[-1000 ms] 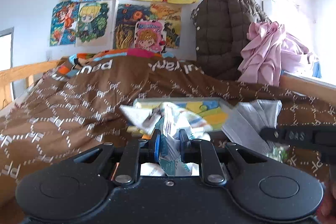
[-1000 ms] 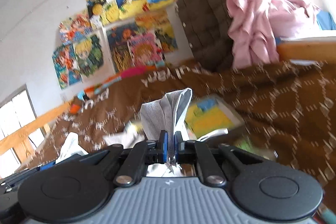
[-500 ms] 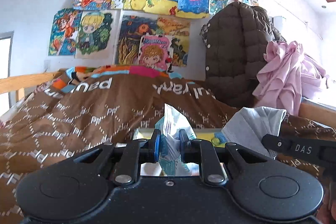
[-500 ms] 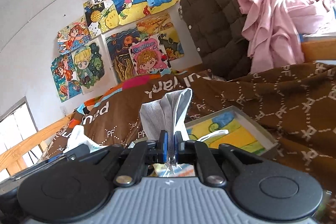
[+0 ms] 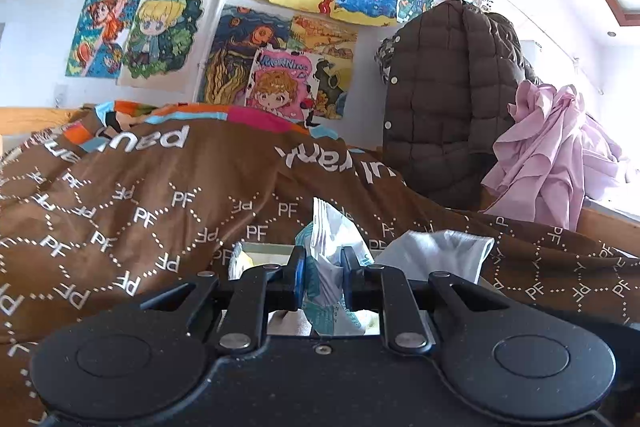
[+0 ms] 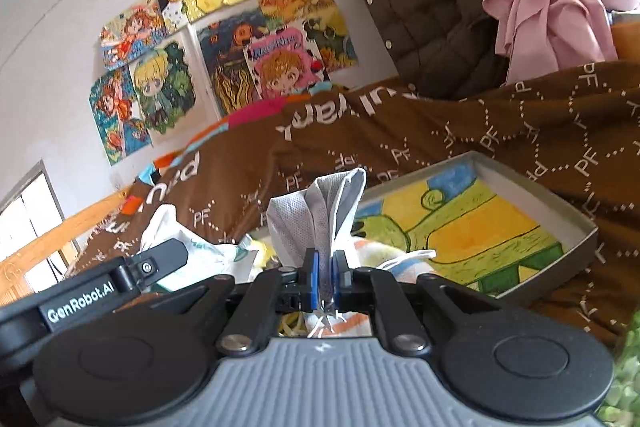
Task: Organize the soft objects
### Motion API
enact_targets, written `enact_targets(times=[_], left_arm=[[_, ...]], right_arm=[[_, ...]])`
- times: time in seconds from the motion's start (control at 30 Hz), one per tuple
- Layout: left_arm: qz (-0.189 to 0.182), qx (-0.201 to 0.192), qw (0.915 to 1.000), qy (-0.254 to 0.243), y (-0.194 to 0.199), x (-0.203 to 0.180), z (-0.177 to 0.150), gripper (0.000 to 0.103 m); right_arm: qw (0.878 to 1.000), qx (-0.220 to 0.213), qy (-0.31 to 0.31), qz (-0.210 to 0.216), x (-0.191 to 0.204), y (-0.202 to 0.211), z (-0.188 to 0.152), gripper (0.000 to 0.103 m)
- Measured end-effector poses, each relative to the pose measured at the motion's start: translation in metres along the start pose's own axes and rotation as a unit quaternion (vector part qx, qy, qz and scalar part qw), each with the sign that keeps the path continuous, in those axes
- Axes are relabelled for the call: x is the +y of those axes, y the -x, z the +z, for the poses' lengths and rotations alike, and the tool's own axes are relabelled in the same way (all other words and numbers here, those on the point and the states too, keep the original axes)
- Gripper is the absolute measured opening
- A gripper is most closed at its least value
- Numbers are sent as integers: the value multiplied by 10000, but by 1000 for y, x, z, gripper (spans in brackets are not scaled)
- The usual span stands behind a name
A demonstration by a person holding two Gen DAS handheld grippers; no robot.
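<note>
My left gripper (image 5: 323, 277) is shut on a white and teal printed soft packet (image 5: 326, 247), held up above the bed. My right gripper (image 6: 325, 277) is shut on a grey fabric face mask (image 6: 320, 219), whose folded top stands up between the jaws. The mask also shows in the left wrist view (image 5: 440, 255), just right of my left gripper. My left gripper's body (image 6: 108, 283) shows at the left of the right wrist view, with the white packet (image 6: 180, 247) in it. A shallow grey tray (image 6: 576, 211) with a yellow, green and blue drawing inside lies on the bed under both grippers.
A brown patterned blanket (image 5: 160, 187) covers the bed. More soft items (image 6: 400, 259) lie in the tray near my right gripper. A brown puffer jacket (image 5: 448, 99) and pink cloth (image 5: 552, 155) hang at the right. Drawings (image 5: 256, 27) cover the back wall. A wooden rail (image 6: 40, 247) runs along the left.
Both grippers have risen and tilted up with their items held. The tray has dropped out of the left wrist view, and the wall fills more of both views.
</note>
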State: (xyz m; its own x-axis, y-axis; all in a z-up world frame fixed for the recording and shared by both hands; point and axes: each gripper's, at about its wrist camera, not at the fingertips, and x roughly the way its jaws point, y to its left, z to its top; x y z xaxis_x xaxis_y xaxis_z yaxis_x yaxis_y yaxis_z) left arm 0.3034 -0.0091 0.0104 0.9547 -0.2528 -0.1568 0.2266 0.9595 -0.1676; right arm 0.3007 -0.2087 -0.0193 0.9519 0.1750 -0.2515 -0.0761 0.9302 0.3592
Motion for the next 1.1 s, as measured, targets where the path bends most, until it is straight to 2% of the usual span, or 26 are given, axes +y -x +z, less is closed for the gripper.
enact_targets(times=[0.33, 0.53, 0.83, 1.1], left_arm=[[61, 428, 9990, -69, -21, 12, -9, 20], [47, 748, 9972, 35, -31, 19, -11, 20], [60, 994, 9948, 188, -40, 26, -13, 20], [47, 1161, 9920, 496, -46, 36, -14, 21]], right_arm=[[9998, 133, 120, 5, 5, -13, -8, 8], [9992, 298, 262, -84, 5, -18, -14, 8], [9981, 506, 262, -240, 7, -22, -19, 9], [9978, 526, 236, -334, 6, -23, -19, 19]])
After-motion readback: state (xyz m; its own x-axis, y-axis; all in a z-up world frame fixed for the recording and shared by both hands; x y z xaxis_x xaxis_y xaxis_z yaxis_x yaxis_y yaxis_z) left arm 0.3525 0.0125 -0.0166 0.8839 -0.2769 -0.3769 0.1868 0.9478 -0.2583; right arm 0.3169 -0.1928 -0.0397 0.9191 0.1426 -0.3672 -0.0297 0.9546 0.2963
